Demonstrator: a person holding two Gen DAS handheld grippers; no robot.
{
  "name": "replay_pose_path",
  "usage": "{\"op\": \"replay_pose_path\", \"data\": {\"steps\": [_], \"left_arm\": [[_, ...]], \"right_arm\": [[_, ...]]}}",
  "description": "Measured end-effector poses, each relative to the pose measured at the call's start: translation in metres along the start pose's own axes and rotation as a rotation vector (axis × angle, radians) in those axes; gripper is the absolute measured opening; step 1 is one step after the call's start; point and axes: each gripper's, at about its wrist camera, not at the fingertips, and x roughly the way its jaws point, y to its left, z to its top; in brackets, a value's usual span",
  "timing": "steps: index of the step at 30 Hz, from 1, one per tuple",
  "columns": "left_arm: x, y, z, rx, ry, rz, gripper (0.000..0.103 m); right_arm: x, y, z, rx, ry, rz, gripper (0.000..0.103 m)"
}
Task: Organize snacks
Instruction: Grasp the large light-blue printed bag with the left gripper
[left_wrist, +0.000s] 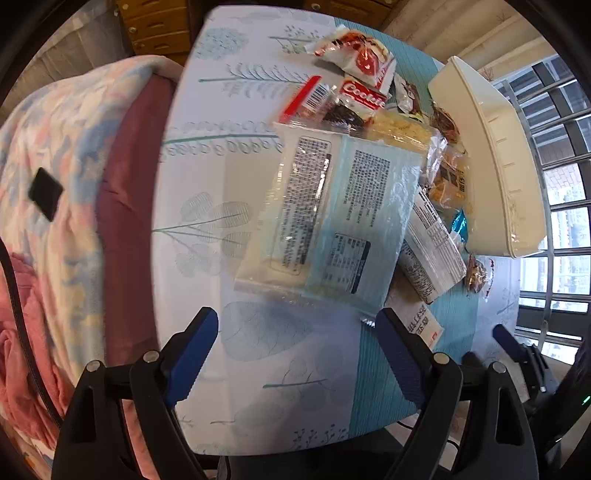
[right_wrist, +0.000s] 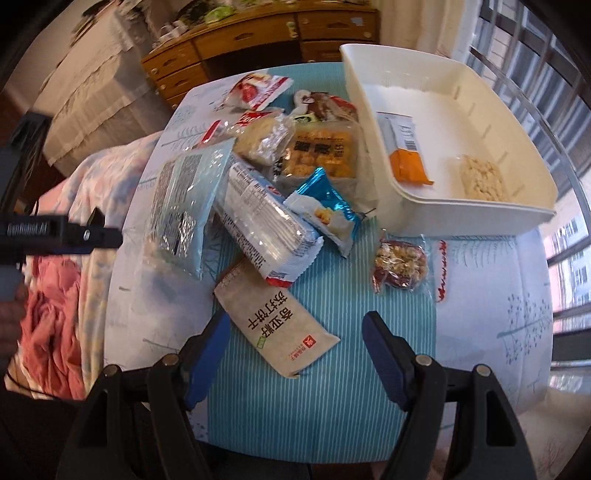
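Both spread: left gripper (left_wrist: 295, 350) below the pale-blue packet (left_wrist: 332, 218), right gripper (right_wrist: 295, 354) straddling the cracker pack (right_wrist: 275, 328); either could nudge the overlapping packets.

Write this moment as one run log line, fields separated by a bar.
left gripper: open, above blue packet | right gripper: open, over beige cracker packet | white bin: two snacks inside

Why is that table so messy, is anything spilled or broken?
Nothing looks spilled or torn. The snack packets just lie heaped crookedly, overlapping, beside the white bin, which holds only an orange-ended packet and a pale rice cake.
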Motion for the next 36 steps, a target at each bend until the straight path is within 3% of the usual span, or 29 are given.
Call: {"op": "replay_pose_path", "data": {"steps": [5,13,21,36], "left_arm": [[0.017,-0.005,0.011,0.030,0.034,-0.030,0.093],[0.043,-0.024,0.033,0.097,0.093,0.007,0.100],[0.068,-0.045,0.054,0.117,0.144,0.051,0.101],[0.095,-0.058,0.093,0.086,0.173,0.126,0.103]], "right_arm": [[0.019,0.014,-0.009,-0.131,0.005,-0.035,0.074],[0.048,0.025,-0.020,-0.234,0.054,-0.016,0.078],[0.070,0.033,-0.027,-0.331,0.068,-0.062,0.082],[0.097,0.038,-0.016,-0.369,0.079,-0.001,0.082]]}}
